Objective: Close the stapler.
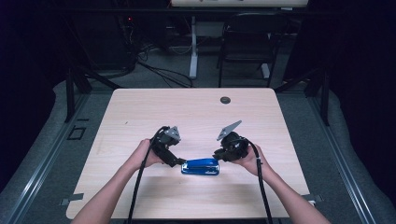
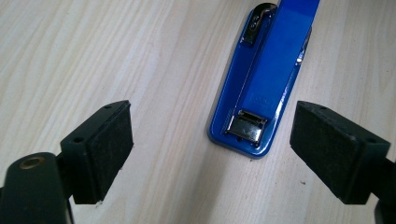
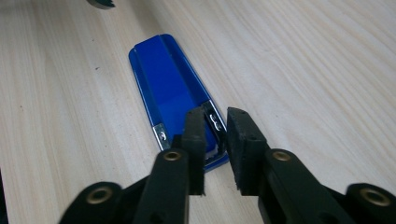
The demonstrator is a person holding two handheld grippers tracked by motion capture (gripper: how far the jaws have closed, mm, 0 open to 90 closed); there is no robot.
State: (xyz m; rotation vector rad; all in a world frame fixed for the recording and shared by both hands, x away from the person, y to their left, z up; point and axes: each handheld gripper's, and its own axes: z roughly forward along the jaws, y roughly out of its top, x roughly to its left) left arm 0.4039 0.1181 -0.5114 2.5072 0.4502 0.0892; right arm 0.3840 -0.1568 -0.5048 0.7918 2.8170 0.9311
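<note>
Blue metal-and-plastic stapler (image 1: 201,166) lay flat on pale wooden tabletop (image 1: 140,112) between both tongs. Left tongs (image 2: 210,144) released wide, straddling its hinge end. Right tongs (image 3: 215,140) narrowly parted over its other end, gripping nothing.

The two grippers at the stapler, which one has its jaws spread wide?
The left gripper: its pads stand far apart either side of the blue stapler end, touching nothing. The right gripper shows just a narrow gap, above the stapler's other end.

Closed blue stapler (image 1: 201,166) flat on table (image 1: 140,112)
</note>
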